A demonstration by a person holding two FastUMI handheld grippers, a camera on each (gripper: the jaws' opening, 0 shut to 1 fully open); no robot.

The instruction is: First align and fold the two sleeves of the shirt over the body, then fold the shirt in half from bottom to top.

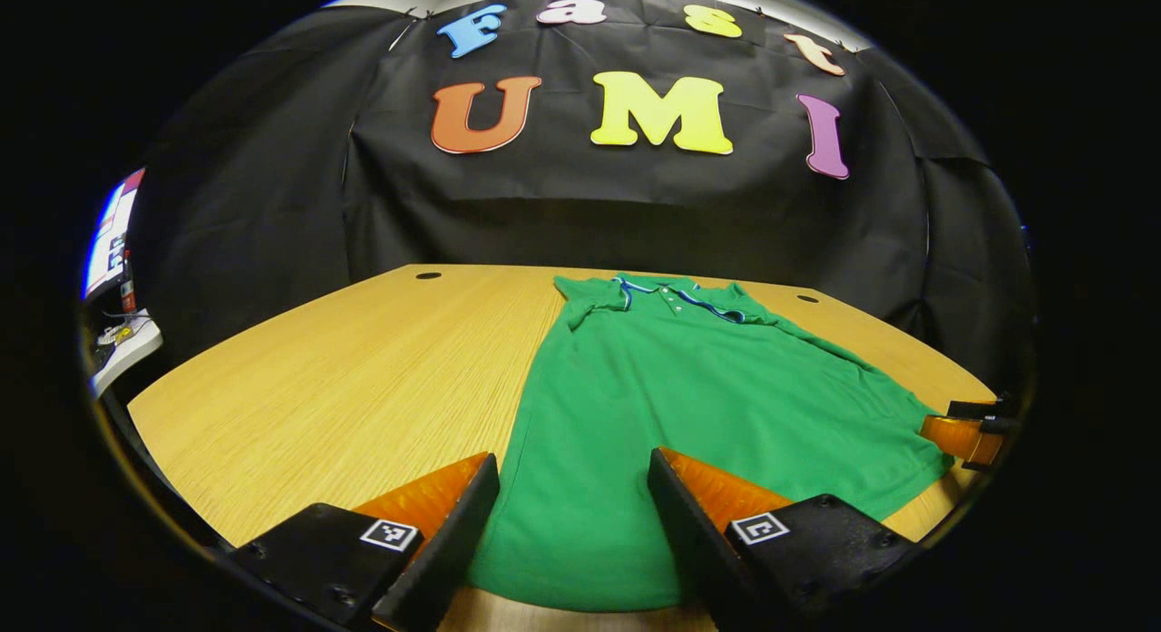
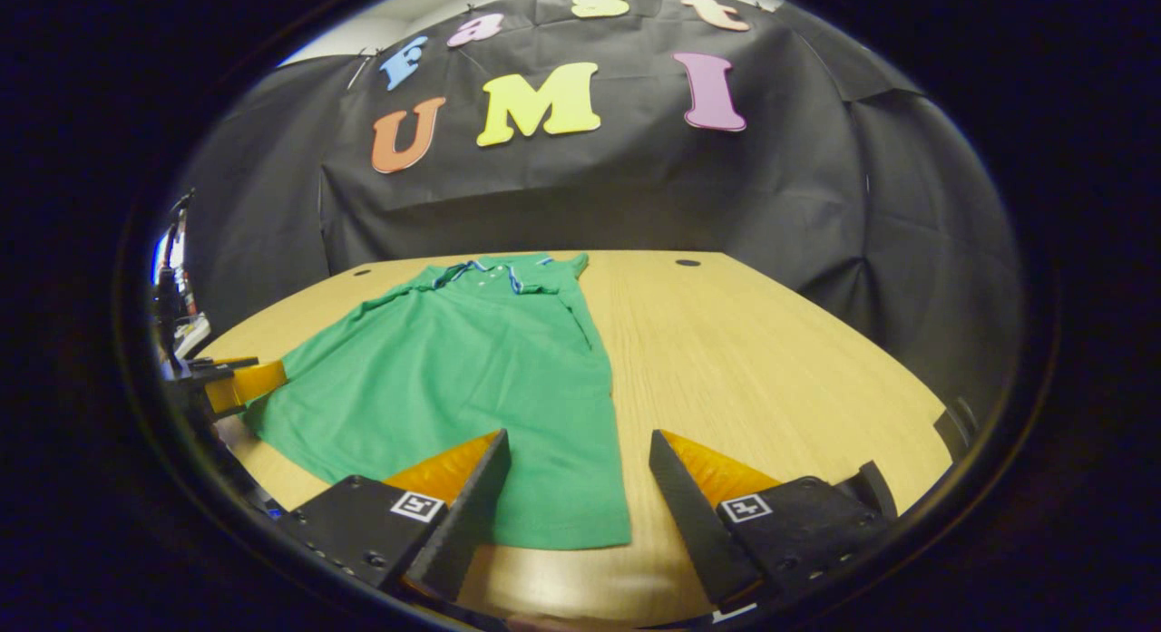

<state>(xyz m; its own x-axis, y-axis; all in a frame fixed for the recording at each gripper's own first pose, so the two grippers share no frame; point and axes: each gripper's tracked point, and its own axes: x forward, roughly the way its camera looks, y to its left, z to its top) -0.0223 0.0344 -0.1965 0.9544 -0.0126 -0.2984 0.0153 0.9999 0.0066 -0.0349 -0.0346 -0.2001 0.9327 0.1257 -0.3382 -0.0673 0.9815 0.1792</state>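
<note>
On wooden table point(image 1: 345, 378), green shirt point(image 1: 689, 405), sleeves folded, no readable label

The flat green polo shirt point(image 1: 689, 414) had its near hem partly hidden behind the left gripper point(image 1: 573, 500). The wooden table point(image 2: 771, 360) was cut off at the near edge.

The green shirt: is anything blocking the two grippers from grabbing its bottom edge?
Nothing visible. The green shirt lies flat on the table, and both the left gripper and right gripper hover open at its hem.
</note>
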